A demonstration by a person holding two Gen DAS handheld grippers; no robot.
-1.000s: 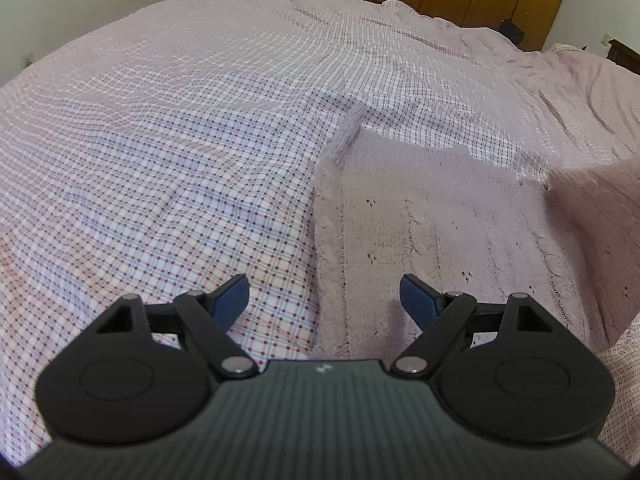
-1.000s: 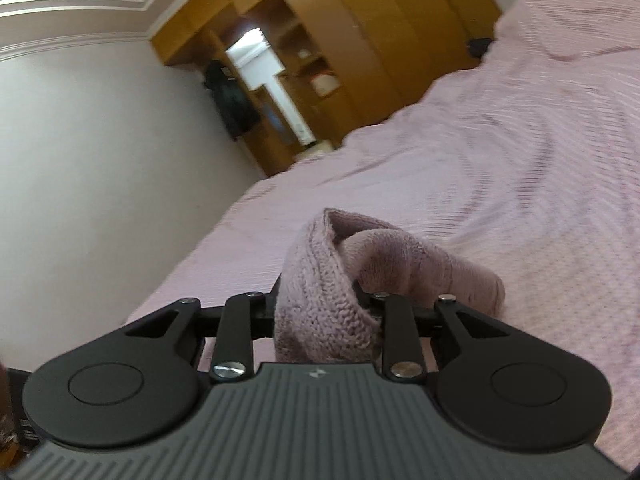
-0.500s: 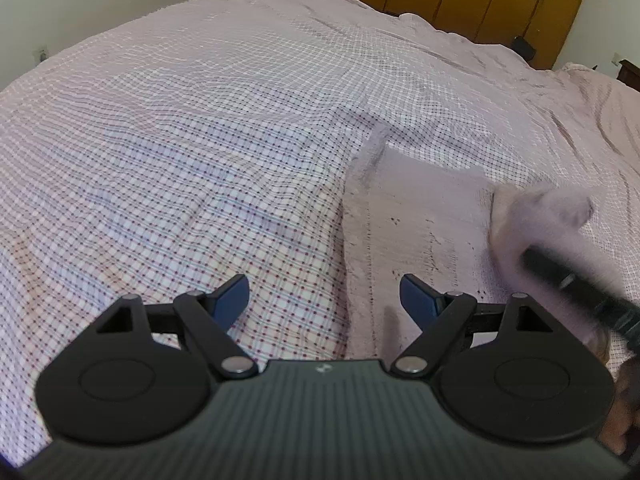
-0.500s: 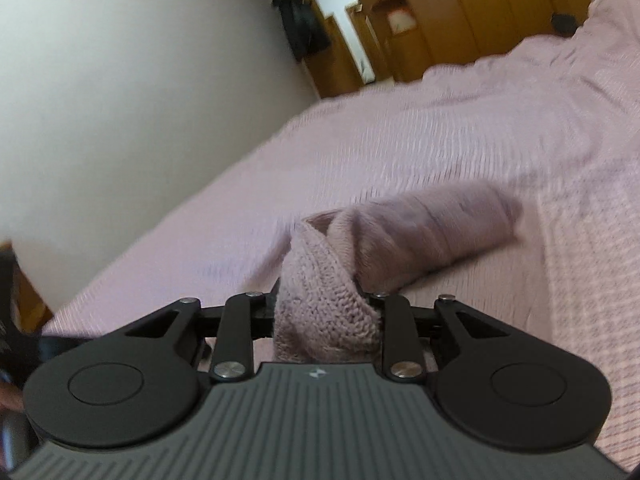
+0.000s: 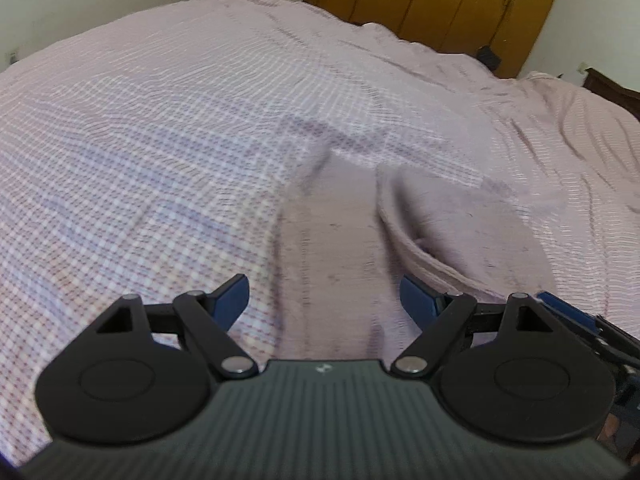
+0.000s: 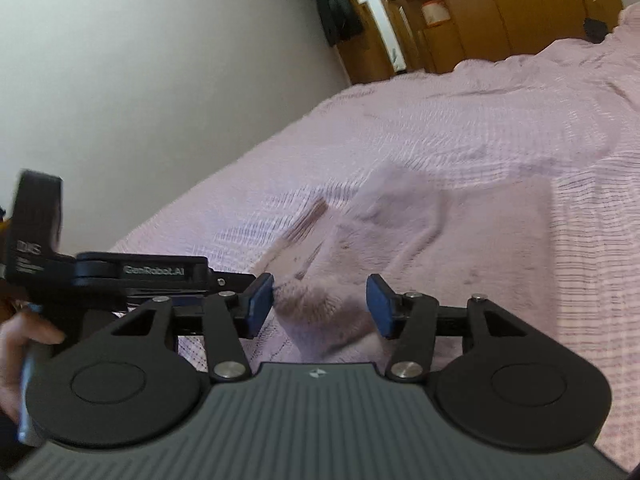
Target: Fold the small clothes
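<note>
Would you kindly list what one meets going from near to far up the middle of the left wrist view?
Left gripper, open → pink knitted garment lying on the bed → checked bedspread → wooden wardrobe doors at the far wall.

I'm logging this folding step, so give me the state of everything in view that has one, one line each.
Left gripper: open, holding nothing, over the garment's near edge.
Right gripper: open, knit fabric between its fingers, not clamped.
Pink knit garment: lying on the bed, one part folded over onto itself.
Checked bedspread: spread out, wrinkled.
Wardrobe doors: closed.
</note>
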